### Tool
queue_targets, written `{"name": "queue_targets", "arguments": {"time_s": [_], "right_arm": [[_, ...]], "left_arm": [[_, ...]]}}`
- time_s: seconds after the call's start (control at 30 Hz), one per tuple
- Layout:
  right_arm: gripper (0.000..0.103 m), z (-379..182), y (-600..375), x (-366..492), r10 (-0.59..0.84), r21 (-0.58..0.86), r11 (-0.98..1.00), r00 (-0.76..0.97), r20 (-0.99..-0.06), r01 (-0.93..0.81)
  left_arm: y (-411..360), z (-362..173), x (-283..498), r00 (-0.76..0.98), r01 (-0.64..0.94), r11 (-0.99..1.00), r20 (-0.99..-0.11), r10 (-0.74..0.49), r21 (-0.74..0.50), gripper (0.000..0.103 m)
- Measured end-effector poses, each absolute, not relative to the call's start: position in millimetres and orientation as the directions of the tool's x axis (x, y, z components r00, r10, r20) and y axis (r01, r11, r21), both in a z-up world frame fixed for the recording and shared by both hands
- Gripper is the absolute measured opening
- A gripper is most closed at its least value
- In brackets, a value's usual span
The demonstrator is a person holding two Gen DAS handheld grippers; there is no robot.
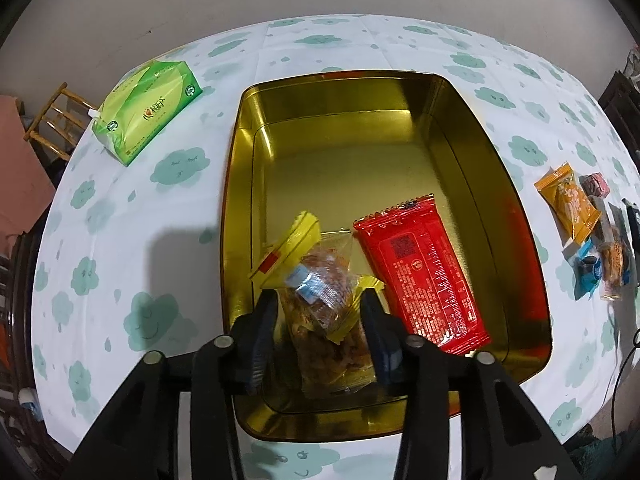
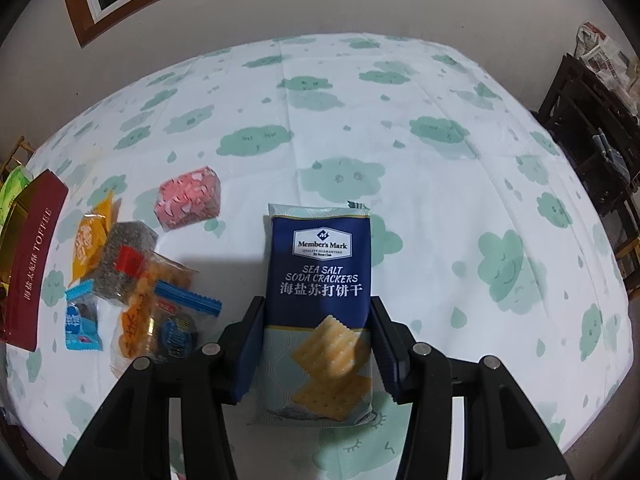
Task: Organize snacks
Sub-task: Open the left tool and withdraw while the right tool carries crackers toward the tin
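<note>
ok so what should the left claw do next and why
Probably open the left claw and let go of the clear snack bag. The bag already sits low inside the gold tin, beside the red packet, so releasing should leave it there.

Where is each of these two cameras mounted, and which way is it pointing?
Left wrist: on the left gripper, looking down into the gold tin; its black fingers flank a clear snack bag.
Right wrist: on the right gripper, facing the tablecloth; fingers flank the cracker pack.
Shared: the orange packet and the tin.
</note>
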State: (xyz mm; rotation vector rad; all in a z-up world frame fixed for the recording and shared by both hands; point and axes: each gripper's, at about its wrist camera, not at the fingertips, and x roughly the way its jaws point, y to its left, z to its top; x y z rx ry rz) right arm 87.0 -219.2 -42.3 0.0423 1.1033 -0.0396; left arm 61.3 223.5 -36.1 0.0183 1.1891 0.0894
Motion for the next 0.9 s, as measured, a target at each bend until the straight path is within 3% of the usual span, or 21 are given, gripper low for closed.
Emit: {"name": "queue_targets", "arguments": {"time_s": [0.4,0.9], "right_arm": [[0.05,0.8,-179.8,85.2,0.056,0.052,0.998,0.526,-0.848,-0.024],[0.05,22.1,-33.7,79.8,0.307,0.163,0.936,0.5,-0.81,-0.311]], "left_arm": [[221.2,-19.2,37.6,0.438,-0.067,0.996,-0.895,0.086,0.063,0.062],[267.5,3.4,-15.8,0.502,-0.321,0.943,-0.829,0.247,0.086,0.072]]}}
